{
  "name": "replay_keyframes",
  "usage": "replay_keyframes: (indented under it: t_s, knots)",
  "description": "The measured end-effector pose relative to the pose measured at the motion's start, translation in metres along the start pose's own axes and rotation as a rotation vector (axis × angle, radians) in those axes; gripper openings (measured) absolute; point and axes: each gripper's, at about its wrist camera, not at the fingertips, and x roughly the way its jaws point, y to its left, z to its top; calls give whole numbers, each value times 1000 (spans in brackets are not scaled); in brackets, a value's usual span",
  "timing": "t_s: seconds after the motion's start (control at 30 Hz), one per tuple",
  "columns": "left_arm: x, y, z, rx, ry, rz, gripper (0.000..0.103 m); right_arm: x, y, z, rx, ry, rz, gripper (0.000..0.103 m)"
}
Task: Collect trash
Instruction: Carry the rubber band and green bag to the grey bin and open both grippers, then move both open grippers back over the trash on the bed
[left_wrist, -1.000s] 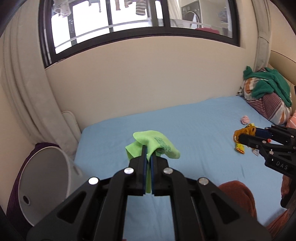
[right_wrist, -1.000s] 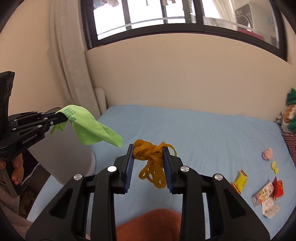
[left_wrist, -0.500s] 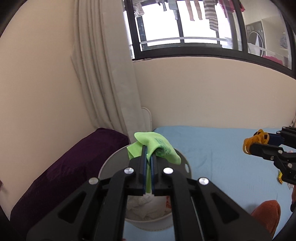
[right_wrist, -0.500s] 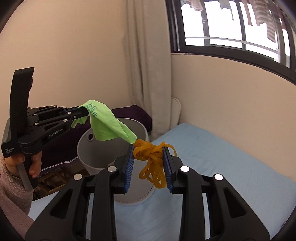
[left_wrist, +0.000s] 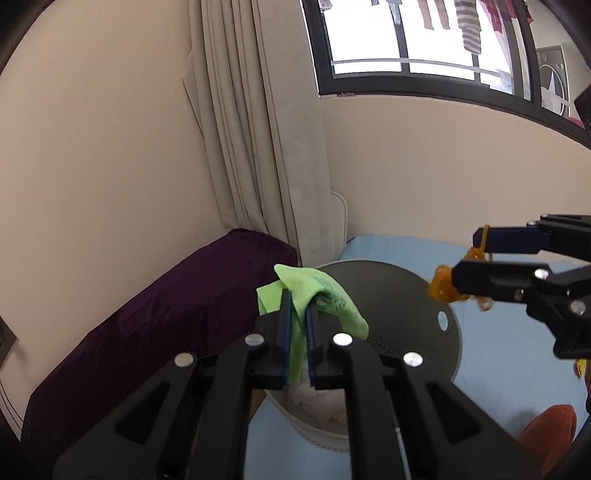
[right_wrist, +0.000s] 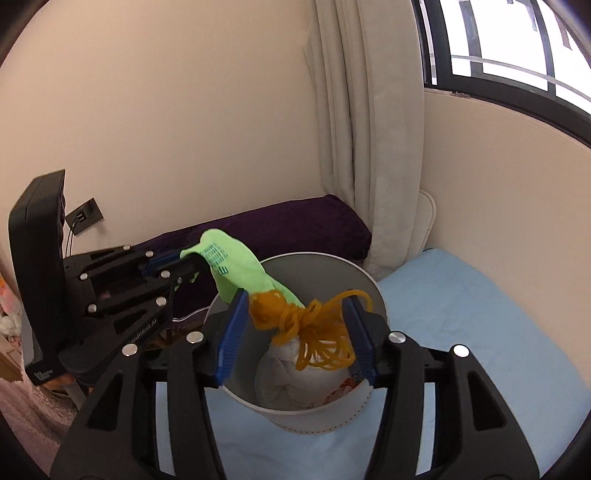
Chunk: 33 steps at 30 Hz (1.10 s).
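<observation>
My left gripper holds a lime-green sock above the near rim of a round grey bin. Its jaws are starting to open, but the pads still pinch the fabric. In the right wrist view the same left gripper and sock hang over the bin's left rim. My right gripper is directly over the bin and its jaws are opening wide. A tangle of orange rubber bands sits loosely between them, still touching the pads. The right gripper also shows from the left wrist.
White crumpled paper lies inside the bin. The bin stands on the light blue bed sheet in the corner. A dark purple cushion and a beige curtain are behind it. A wall socket is on the left.
Both grippers swung left from the bed to above the bin. The right jaws spread apart and the rubber bands loosened. The left jaws parted slightly around the sock.
</observation>
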Motion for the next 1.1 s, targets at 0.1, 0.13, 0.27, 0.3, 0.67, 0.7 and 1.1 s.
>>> replay_keyframes:
  t_s: [0.1, 0.13, 0.27, 0.3, 0.67, 0.7, 1.1]
  knots:
    - [7, 3, -4, 6, 26, -5, 48, 9, -1, 6, 18, 1, -1, 51]
    - [5, 2, -6, 13, 13, -1, 60, 10, -2, 5, 20, 1, -3, 52]
    - [-2, -3, -5, 48, -39, 17, 78, 13, -9, 2, 41, 5, -4, 52]
    - [-2, -3, -5, 46, -37, 12, 78, 12, -9, 1, 47, 5, -2, 52]
    - [-5, -15, -2, 65, -41, -4, 78, -5, -23, -16, 83, -19, -41, 53]
    - [-6, -19, -2, 73, -44, -11, 78, -10, -25, -22, 82, -25, -59, 54]
    - [-8, -122, -6, 256, -77, -231, 78, -115, -74, -128, 213, -102, -423, 62]
